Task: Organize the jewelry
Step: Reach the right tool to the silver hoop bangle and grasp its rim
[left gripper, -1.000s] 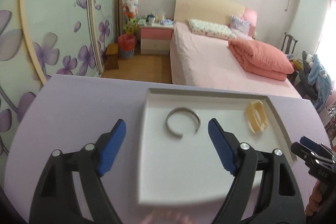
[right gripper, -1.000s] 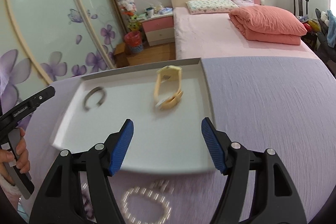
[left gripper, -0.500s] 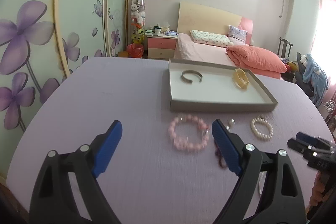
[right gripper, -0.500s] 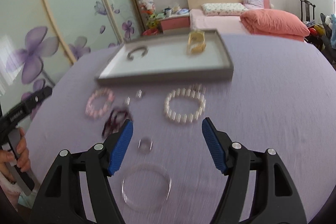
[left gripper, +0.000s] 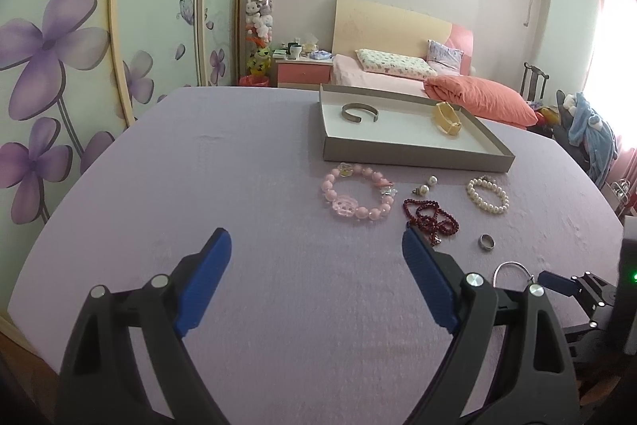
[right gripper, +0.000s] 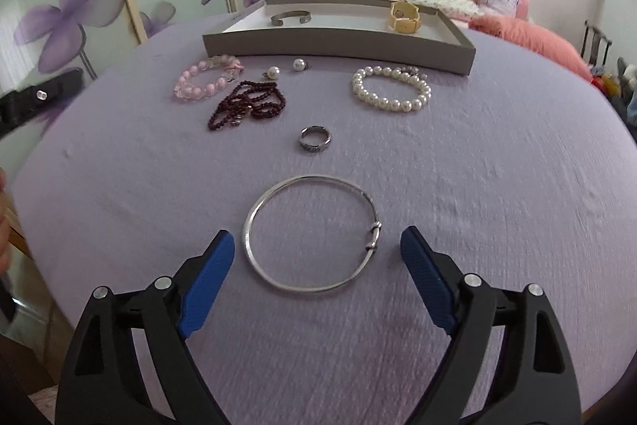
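Observation:
A grey tray (right gripper: 338,44) (left gripper: 414,150) at the far side of the purple table holds a metal cuff (right gripper: 290,16) (left gripper: 359,112) and a yellow watch (right gripper: 405,16) (left gripper: 448,118). Loose in front of it lie a pink bead bracelet (right gripper: 207,78) (left gripper: 358,196), dark red beads (right gripper: 247,104) (left gripper: 430,218), two pearl earrings (right gripper: 286,68), a pearl bracelet (right gripper: 392,88) (left gripper: 487,194), a ring (right gripper: 315,139) (left gripper: 486,241) and a thin silver bangle (right gripper: 312,232). My right gripper (right gripper: 317,245) is opening, its jaws either side of the bangle, not touching. My left gripper (left gripper: 316,245) stands open over bare cloth.
The purple table cloth (left gripper: 239,166) drops off at its rounded edges. Behind the table are a bed (left gripper: 398,74), a nightstand (left gripper: 302,68) and wardrobe doors with flower prints (left gripper: 59,66). A chair with clothes (left gripper: 589,130) stands at the right.
Both grippers have pulled back from over the tray toward the near side of the table. The loose jewelry came into view, and the right jaws widened around the silver bangle.

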The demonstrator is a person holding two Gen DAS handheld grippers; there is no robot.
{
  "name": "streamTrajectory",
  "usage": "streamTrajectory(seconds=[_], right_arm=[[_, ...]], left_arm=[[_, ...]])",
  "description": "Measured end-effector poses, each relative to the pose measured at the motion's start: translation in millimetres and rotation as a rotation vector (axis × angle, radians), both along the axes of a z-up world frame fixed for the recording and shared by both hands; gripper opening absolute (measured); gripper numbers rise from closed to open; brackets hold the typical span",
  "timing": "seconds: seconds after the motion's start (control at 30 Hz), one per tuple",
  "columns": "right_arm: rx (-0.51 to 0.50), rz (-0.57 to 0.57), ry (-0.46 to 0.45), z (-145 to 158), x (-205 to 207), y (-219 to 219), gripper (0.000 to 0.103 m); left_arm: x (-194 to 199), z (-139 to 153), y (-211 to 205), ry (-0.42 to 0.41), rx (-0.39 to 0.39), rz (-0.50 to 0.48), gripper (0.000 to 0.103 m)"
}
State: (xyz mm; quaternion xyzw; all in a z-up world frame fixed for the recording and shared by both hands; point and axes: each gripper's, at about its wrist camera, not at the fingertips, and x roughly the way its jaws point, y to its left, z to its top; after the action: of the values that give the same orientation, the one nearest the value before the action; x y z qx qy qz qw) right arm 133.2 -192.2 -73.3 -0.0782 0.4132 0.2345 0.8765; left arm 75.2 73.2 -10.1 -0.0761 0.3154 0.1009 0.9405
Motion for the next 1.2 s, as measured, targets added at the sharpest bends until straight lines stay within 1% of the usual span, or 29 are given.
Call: streamTrajectory(seconds=[0.1, 0.27, 0.43, 0.5, 0.53, 0.8, 0.93, 1.07, 1.2], right_arm=[[-0.006, 0.003, -0.005, 0.7, 2.1, 2.4, 0.085], [-0.005, 0.018, -0.013, -0.8, 4.1, 5.2, 0.081], [-0.003, 0.036, -0.023, -1.0, 3.3, 4.4, 0.080], [0.000, 0.045, -0.030, -1.2, 1.8, 3.9, 0.078], [0.002, 0.051, -0.034, -0.8, 1.7, 4.4, 0.073], [0.002, 0.050, -0.032, -2.1, 1.2, 3.6, 0.073], [0.006, 0.016, -0.023, -2.0, 9.6, -5.7, 0.073], [0.020, -0.002, -0.014, 2.3, 17.6, -13.5, 0.073], [0.054, -0.024, 0.006, 6.3, 29.5, -22.5, 0.073]], left_arm=[[-2.0, 1.4, 1.2, -0.005, -0.003, 0.005, 0.086], [-1.2, -0.5, 2.6, 0.000, -0.008, 0.003, 0.086], [3.5, -5.3, 1.8, 0.015, -0.011, -0.005, 0.086], [6.0, -8.2, 1.2, 0.020, -0.015, -0.010, 0.086], [7.2, -9.1, 0.2, 0.024, -0.017, -0.012, 0.086], [15.3, -13.6, -9.9, 0.046, -0.009, -0.032, 0.086], [21.1, -15.3, -12.2, 0.054, -0.006, -0.037, 0.086], [31.1, -18.9, -13.4, 0.069, 0.002, -0.040, 0.086], [50.5, -24.7, -14.2, 0.098, 0.002, -0.035, 0.086]])
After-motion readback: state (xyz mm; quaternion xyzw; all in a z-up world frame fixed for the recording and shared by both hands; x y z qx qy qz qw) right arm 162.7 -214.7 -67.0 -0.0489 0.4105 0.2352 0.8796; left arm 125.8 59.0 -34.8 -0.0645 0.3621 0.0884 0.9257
